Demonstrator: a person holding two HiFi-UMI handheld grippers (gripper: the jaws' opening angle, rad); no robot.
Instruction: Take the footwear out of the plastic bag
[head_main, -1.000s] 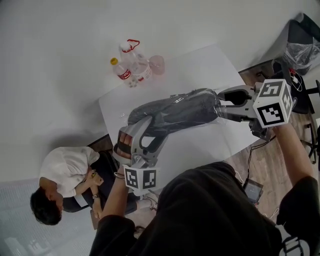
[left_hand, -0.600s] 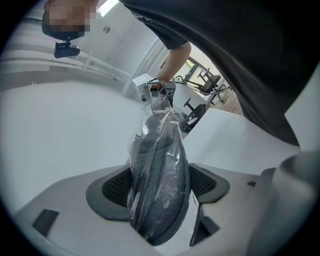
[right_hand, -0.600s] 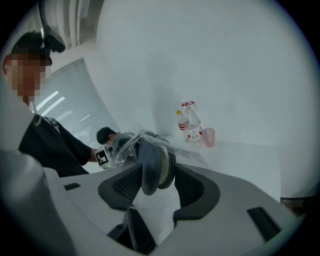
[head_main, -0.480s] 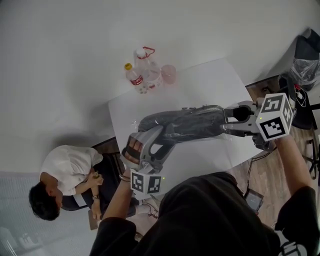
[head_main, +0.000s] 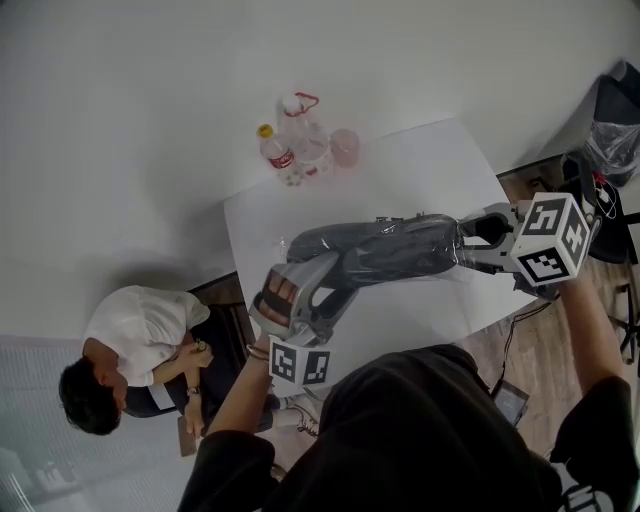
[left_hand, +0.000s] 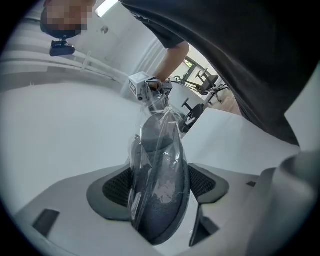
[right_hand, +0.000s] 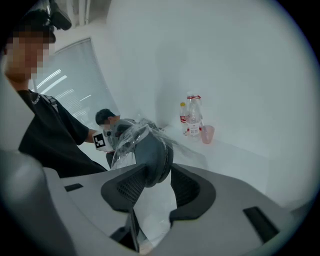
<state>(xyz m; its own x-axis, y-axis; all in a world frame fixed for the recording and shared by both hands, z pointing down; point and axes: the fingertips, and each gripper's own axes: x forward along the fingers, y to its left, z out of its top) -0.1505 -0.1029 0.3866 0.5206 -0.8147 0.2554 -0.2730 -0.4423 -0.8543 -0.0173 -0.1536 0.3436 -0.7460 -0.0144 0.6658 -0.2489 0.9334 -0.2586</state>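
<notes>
Right tool (head_main: 470, 245) tighter; footwear (head_main: 380, 250) in bag (right_hand: 125, 142)

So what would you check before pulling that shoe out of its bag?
1. Left gripper clamped on the bagged footwear: ok.
2. Right gripper, its jaws having just been closing, has the footwear's other end between them: ok.
3. It grips footwear rather than loose plastic bag: cannot tell.
4. Bottles and cup well away from the bagged footwear: ok.

Bottles (head_main: 303, 140), pink cup (head_main: 345, 147), seated person (head_main: 140, 335)
</notes>
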